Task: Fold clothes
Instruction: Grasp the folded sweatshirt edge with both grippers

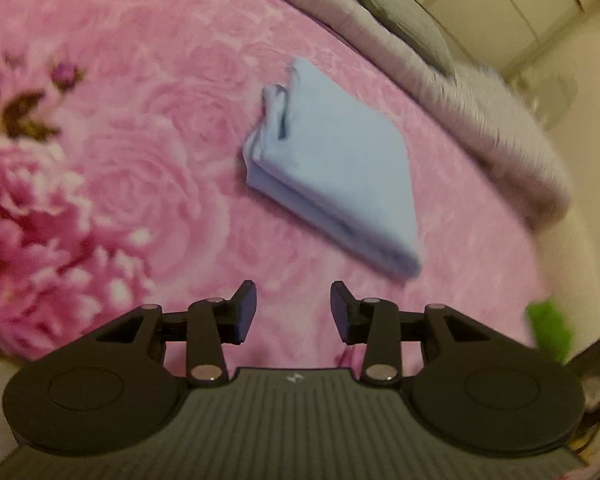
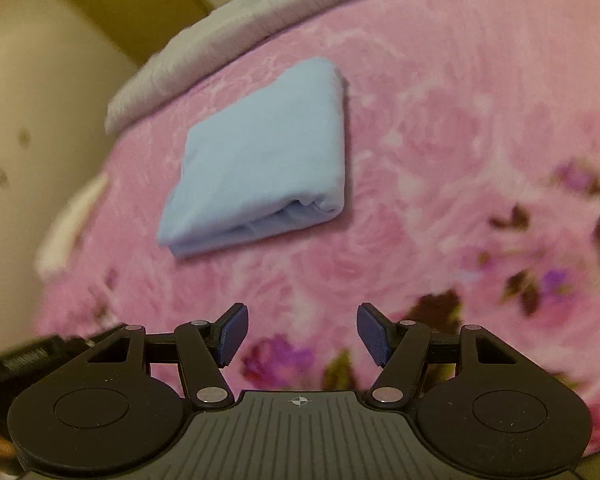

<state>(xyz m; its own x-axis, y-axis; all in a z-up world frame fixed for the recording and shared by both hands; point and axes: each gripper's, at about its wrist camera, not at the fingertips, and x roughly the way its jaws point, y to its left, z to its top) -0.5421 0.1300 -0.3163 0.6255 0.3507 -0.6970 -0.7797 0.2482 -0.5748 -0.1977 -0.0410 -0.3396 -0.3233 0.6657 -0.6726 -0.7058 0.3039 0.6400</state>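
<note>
As it lies, the blue garment (image 1: 332, 168) sits folded compactly on the bed (image 1: 140, 120). Both my left tongs (image 1: 293, 308) and right tongs (image 2: 302, 334) hang wide, empty, apart from it.

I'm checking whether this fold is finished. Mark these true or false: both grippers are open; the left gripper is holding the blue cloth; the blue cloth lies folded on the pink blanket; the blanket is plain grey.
1. Both grippers are open: true. The left gripper and right gripper both show a wide gap between their fingers.
2. The left gripper holds the blue cloth: false. Nothing is between its fingers; the cloth lies apart, ahead of it.
3. The blue cloth lies folded on the pink blanket: true.
4. The blanket is plain grey: false. It is pink with a floral print.
</note>
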